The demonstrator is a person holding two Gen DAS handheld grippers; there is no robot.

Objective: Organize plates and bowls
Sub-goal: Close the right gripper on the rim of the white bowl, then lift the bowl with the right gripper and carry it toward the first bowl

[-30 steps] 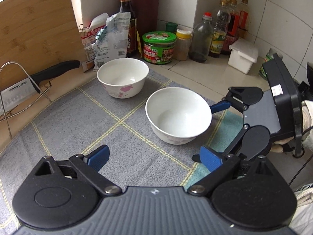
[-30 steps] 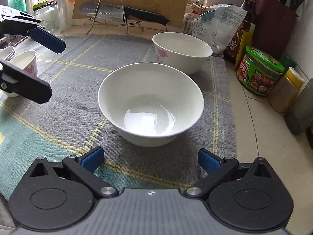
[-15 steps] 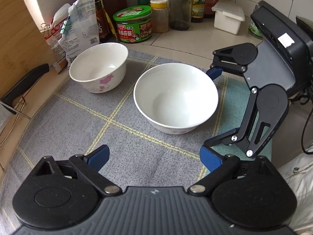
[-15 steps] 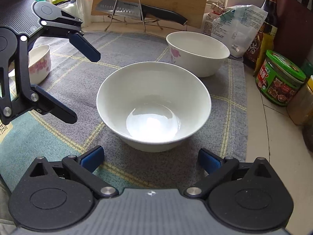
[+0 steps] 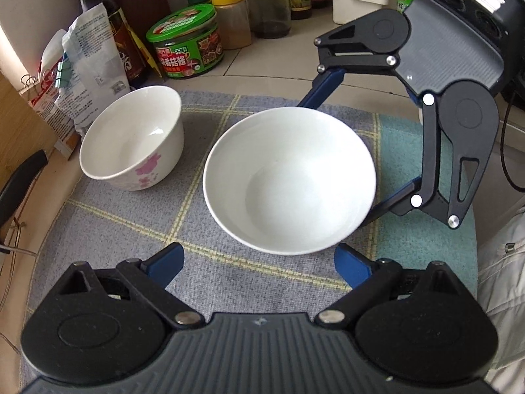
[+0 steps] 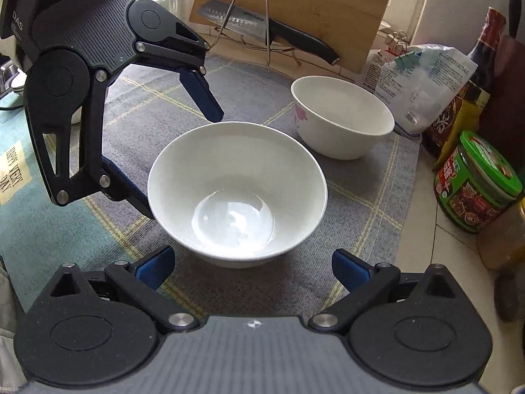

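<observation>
Bowl (image 5: 288, 180) sits on the mat (image 5: 108, 229), plain white, with the flowered bowl (image 5: 131, 138) near it toward the jar (image 5: 185, 41) and bag (image 5: 92, 75). Left gripper (image 5: 259, 264) is spread wide just short of its near rim. Right gripper (image 6: 252, 267) (also wide open) faces it from the adjacent side, fingers apart from the rim.

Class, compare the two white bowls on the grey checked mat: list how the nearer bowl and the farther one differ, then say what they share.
The nearer bowl is plain white where visible; the farther bowl has pink flowers on its side. The nearer bowl flares wide from a narrow base; the farther bowl has steeper walls. The left gripper and right gripper, both open, flank the nearer bowl; the farther bowl sits apart, beside a clipped bag. Both stand upright, empty, on the mat.
</observation>
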